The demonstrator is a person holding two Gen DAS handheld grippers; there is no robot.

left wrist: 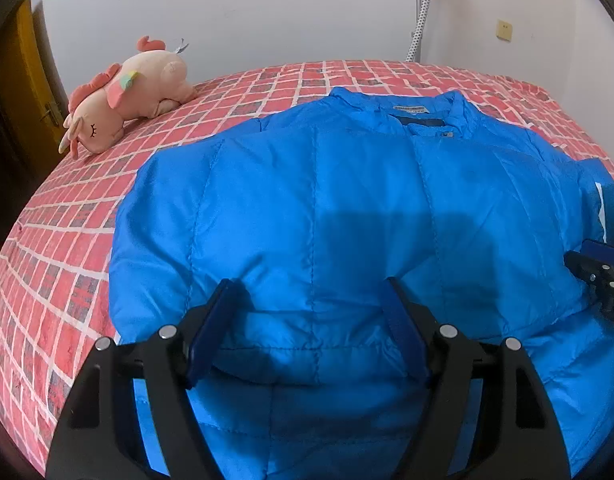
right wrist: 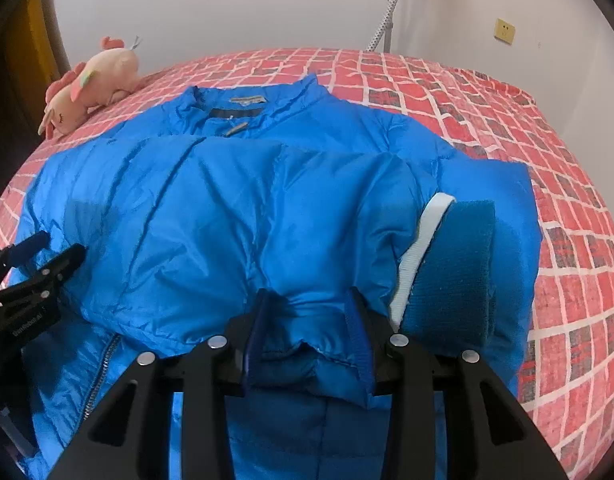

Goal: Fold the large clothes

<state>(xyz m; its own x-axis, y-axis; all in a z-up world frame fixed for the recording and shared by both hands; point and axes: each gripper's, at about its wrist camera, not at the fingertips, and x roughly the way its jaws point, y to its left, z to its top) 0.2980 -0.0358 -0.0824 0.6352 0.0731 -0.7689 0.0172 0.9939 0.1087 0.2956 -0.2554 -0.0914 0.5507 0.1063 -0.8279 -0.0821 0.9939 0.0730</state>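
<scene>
Blue quilted puffer jacket (left wrist: 347, 208) lies on the red-checked bed (left wrist: 67, 240), sleeves folded in. My left claw (left wrist: 307, 332) and right claw (right wrist: 307, 336) both pinch its near fold; next I'd judge lifting it toward the far collar.

This was a bedroom in a home: a bed (left wrist: 87, 240) filled most of both views, covered with a red sheet printed in a brick-like check of white lines and dark squares. A pink plush toy (left wrist: 127, 92) with closed stitched eyes lay on its side near the bed's far corner, against a plain white wall (left wrist: 267, 12) that carried a yellowish wall socket (right wrist: 504, 31) and a speckled hose (left wrist: 421, 20) hanging down behind the bed. At the left edge stood a dark wooden door (left wrist: 23, 80) with a metal handle, and a puffy blue jacket (right wrist: 235, 208) was spread across the bedding.
</scene>
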